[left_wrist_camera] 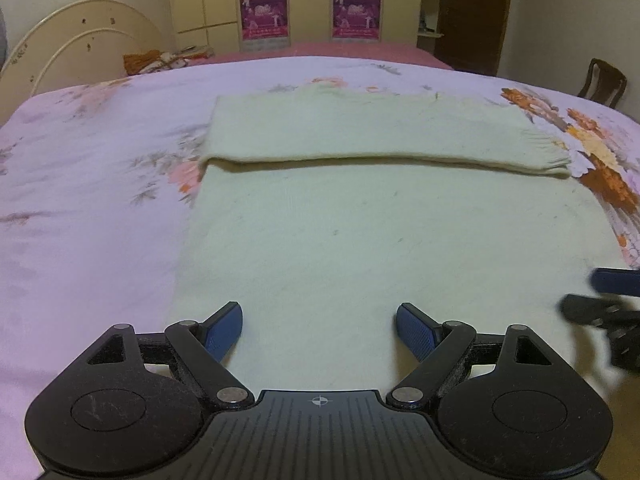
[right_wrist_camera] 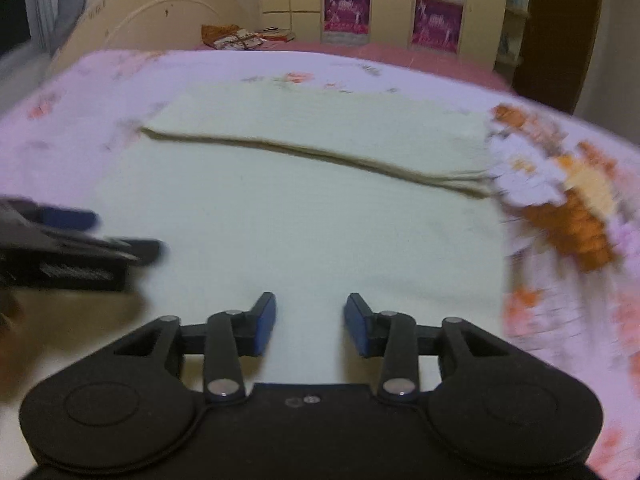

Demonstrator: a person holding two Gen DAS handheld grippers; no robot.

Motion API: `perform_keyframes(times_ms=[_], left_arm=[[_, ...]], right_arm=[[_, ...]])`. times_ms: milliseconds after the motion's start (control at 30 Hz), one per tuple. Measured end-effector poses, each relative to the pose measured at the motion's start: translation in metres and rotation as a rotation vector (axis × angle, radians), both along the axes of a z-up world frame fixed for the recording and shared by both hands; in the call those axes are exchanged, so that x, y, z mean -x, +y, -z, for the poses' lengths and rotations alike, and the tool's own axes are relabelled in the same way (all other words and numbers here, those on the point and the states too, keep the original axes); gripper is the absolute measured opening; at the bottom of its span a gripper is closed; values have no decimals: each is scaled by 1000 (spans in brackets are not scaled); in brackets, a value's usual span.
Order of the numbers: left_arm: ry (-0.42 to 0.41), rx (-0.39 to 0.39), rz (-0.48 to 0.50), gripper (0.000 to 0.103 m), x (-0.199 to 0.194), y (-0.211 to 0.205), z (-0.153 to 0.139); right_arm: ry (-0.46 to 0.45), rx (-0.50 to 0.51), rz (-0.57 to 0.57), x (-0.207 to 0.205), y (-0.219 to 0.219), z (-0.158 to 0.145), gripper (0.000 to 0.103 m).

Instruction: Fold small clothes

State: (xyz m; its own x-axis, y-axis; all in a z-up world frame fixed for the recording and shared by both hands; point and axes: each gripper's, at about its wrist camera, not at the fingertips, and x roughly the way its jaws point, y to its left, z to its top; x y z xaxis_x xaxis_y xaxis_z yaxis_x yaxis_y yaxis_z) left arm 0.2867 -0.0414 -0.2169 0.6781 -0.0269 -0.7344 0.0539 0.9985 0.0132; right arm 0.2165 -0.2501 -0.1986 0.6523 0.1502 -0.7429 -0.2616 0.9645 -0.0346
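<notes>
A cream knitted cloth (left_wrist_camera: pixel 380 232) lies flat on the bed, its far part folded over toward me, with a fringed end at the right (left_wrist_camera: pixel 548 152). It also shows in the right wrist view (right_wrist_camera: pixel 304 216). My left gripper (left_wrist_camera: pixel 319 332) is open and empty over the cloth's near edge. My right gripper (right_wrist_camera: pixel 310 324) is open and empty over the near edge further right. Each gripper shows blurred at the side of the other's view: the right one (left_wrist_camera: pixel 608 300) and the left one (right_wrist_camera: pixel 80 240).
The bed has a lilac floral sheet (left_wrist_camera: pixel 88 208) with orange flowers at the right (left_wrist_camera: pixel 600 168). A pile of fabric (left_wrist_camera: pixel 160 60) lies at the far left of the bed. Cupboards (left_wrist_camera: pixel 312 4) and a chair (left_wrist_camera: pixel 602 82) stand behind it.
</notes>
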Motion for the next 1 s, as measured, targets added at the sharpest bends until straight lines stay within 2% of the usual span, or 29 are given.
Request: perform_keyframes(times_ms=[133,233,333,433,500,567,700,833,933,1000], left_arm=[[11,2,-38,84,13,17,-1],[21,-13,-61,84,31,27,-9],[-2,-9,-6,84,54,24,-18],[6,8,74,84,75,16,-16],[22,7,117,84,88,13,-6],[-2,-5,138,84,104,19,1],[-9,-16,156,84,121,42,2],[5,-12,133,84,135,57,-4],[29,9,122,84,141,58,-8],[36,3,131,84,147,55,-6]], right_arm=[[20,-34,59,6,-31,0,44],[27,-36,87,16,-38,-4,43],[12,-117,75,36,-34,-16,42],[23,-142,30,59,-9,-20,42],[37,-135,-11,76,14,-16,42],[60,-121,-40,91,31,-9,42],[13,20,-66,125,45,0,44],[40,15,67,136,18,-7,47],[50,-73,141,147,4,-19,47],[41,-54,173,156,3,-21,50]])
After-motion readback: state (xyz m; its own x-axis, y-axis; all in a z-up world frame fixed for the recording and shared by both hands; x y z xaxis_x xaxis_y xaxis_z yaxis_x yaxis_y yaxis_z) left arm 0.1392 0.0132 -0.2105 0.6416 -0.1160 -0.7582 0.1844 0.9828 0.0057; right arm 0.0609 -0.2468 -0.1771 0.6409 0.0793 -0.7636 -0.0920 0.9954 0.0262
